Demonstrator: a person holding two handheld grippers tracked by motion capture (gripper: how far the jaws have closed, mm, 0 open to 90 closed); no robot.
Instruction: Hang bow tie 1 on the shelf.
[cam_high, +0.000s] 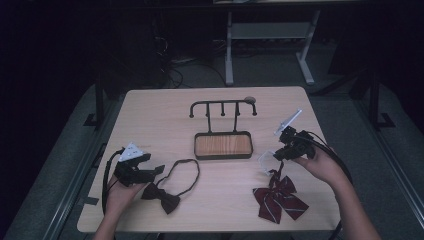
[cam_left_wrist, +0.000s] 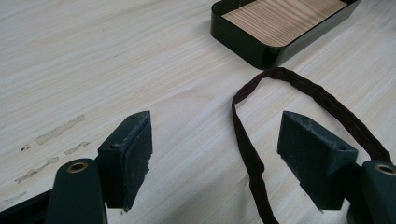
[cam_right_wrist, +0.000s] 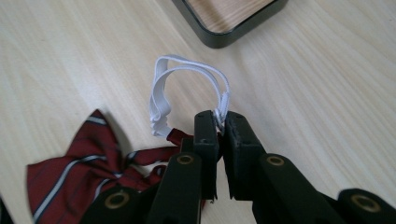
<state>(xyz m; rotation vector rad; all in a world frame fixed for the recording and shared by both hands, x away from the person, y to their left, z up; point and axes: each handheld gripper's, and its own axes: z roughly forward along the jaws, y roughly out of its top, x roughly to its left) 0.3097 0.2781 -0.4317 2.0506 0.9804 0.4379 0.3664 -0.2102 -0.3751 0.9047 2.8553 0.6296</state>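
Right tool pinches the white elastic loop of the striped red bow tie, bow just behind the tips on the counter. I judge: lift slow, keep pinch firm, aim loop at rack hook. Left tool spread, straddling the dark bow tie's strap.

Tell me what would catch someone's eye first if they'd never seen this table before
Probably the red striped bow tie at the near right, whose white elastic band is pinched in the shut right gripper. Next, the dark bow tie lying at the near left beside the open left gripper. At mid-table stands a black hook stand with a wooden tray base.
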